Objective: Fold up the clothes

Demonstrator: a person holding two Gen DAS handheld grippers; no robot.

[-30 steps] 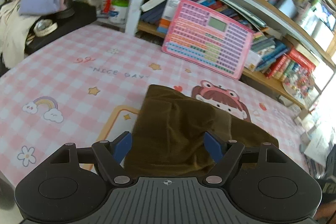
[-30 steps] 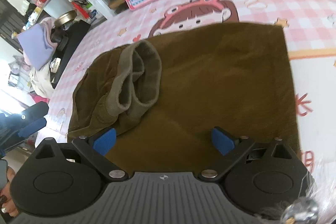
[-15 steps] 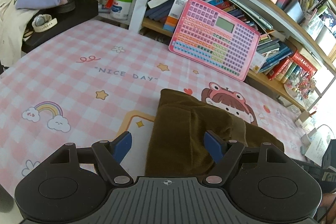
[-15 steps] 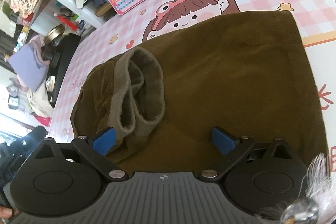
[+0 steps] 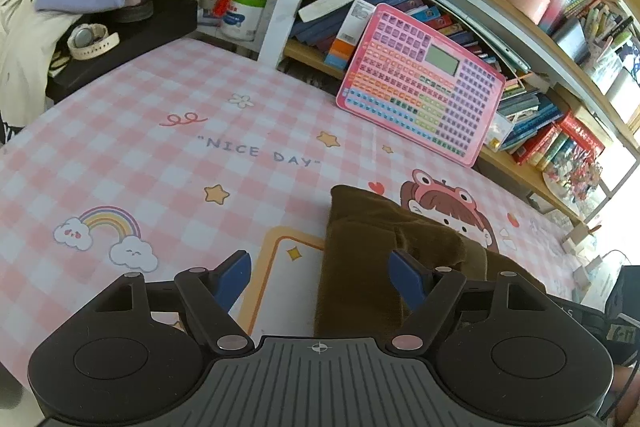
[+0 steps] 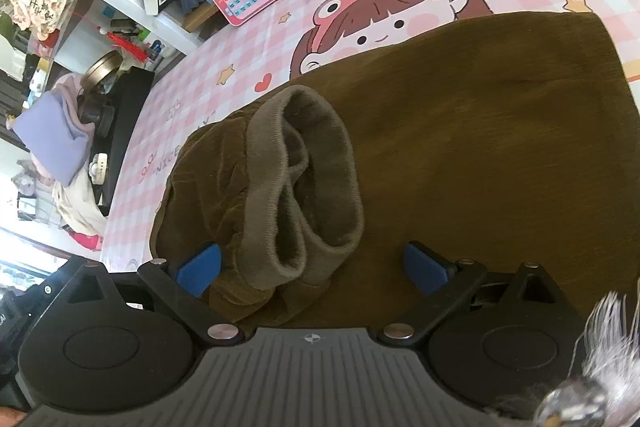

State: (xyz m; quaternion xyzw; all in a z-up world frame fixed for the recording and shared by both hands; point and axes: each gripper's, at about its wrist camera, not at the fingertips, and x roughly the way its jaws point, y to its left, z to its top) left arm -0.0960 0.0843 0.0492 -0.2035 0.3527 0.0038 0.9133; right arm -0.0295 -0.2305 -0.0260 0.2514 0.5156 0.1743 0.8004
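— How many garments were counted on the table?

— One brown garment (image 6: pixel 480 155) was seen, laid on the pink checked tablecloth (image 5: pixel 120 155), folded, with two ribbed cuffs (image 6: pixel 308 187) lying on top at its left part. One pink keyboard toy (image 5: pixel 420 83) was leaned against the bookshelf (image 5: pixel 520 39) behind it.

— And the grippers?

— Two were counted. The left gripper (image 5: pixel 320 279) was held with its fingers apart, nothing between them but the garment's edge below. The right gripper (image 6: pixel 312 267) was likewise spread wide above the cuffs, nothing clamped.

— What was shown by one view only?

— The cuffs were shown plainly only by the right wrist view; the "NICE DAY" print (image 5: pixel 260 153) was read in full only from the left.
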